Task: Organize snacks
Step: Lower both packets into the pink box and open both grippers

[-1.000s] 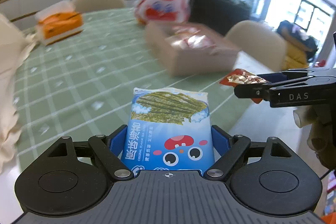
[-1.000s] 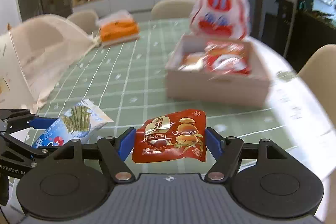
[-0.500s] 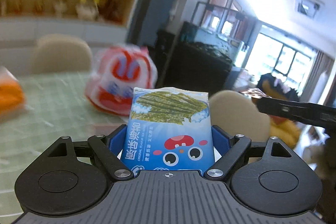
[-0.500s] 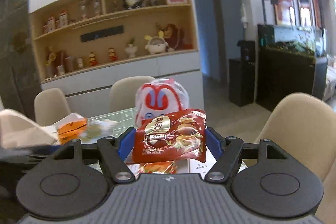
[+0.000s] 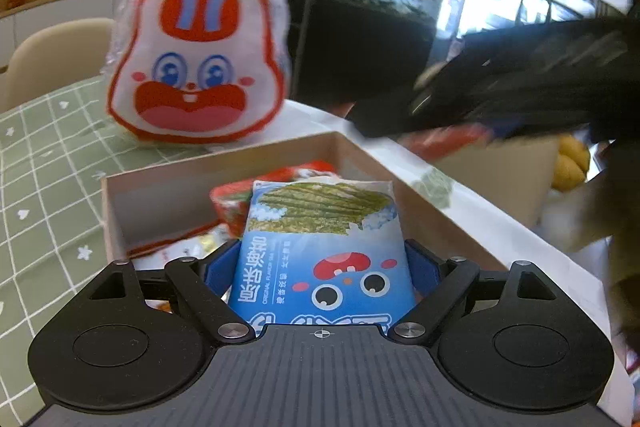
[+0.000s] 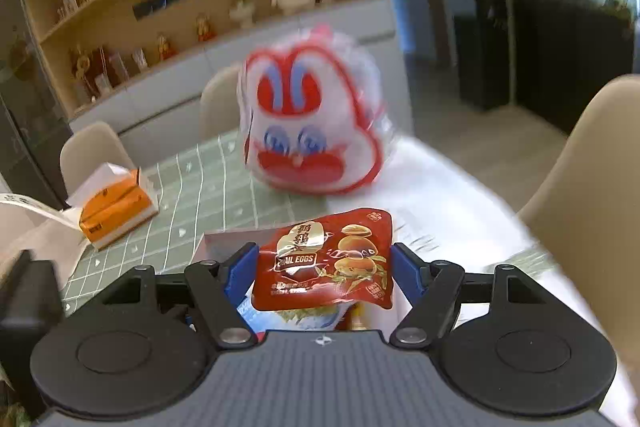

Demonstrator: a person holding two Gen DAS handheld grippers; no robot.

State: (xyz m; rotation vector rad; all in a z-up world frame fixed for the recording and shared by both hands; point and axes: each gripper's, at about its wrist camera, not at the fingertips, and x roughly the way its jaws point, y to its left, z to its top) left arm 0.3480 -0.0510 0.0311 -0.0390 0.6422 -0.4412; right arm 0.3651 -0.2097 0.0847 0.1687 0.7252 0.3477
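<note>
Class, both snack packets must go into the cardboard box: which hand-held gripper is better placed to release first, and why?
Probably left: the left hand-held gripper holds the seaweed packet directly over the open box, whereas the quail egg packet sits higher, above it.

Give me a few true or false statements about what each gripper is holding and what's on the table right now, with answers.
1. The left gripper holds a blue seaweed packet. True.
2. The right gripper is empty. False: it grips a red quail egg packet.
3. The cardboard box has nothing inside. False: red snack packets lie in it.
4. A rabbit-face bag stands beyond the box. True.
5. An orange tissue pack lies on the green checked tablecloth. True.
</note>
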